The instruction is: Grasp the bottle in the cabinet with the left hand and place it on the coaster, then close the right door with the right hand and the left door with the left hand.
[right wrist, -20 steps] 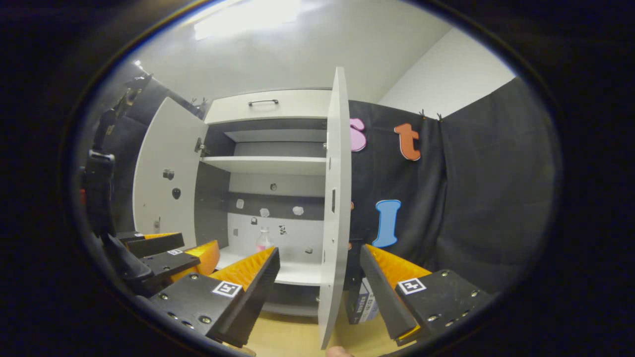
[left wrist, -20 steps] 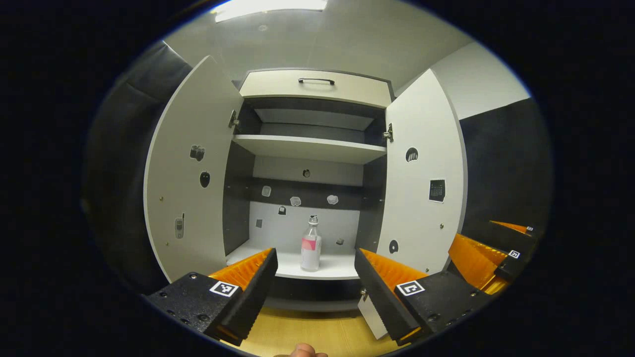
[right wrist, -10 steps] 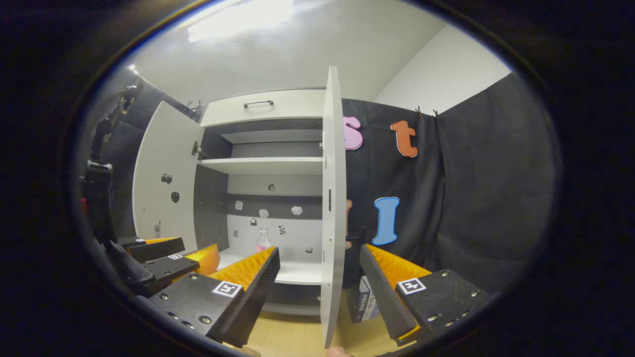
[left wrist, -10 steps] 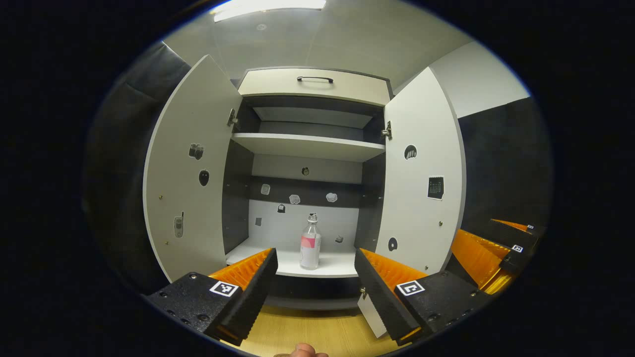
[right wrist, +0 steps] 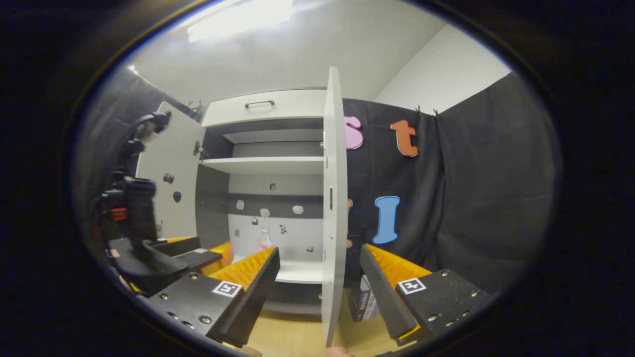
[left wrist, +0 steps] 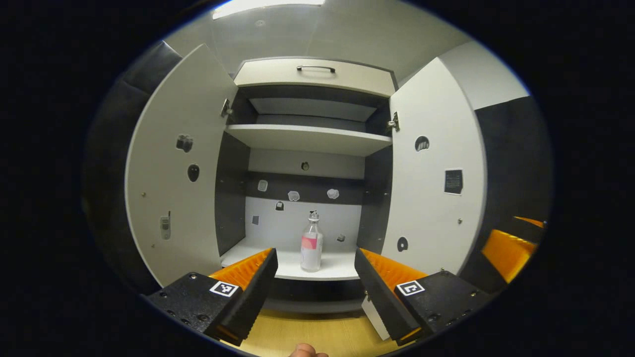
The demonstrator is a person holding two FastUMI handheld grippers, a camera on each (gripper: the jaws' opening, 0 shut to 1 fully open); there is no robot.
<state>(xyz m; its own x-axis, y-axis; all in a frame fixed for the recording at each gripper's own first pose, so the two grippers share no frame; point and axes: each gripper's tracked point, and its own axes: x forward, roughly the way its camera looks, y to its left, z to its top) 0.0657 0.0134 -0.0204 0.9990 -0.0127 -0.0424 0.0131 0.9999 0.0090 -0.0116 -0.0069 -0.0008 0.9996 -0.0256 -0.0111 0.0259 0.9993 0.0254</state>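
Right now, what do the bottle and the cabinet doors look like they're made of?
The bottle looks like clear plastic or glass; you can see through its neck, and a pink and white label wraps the body. The left door and right door look like matte white laminated board: flat, even, barely reflective.

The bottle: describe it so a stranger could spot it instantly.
Look into the open cabinet, to its lower shelf under the middle board. The bottle stands upright there alone, clear with a pink label band, unlike the flat little stickers on the back wall.
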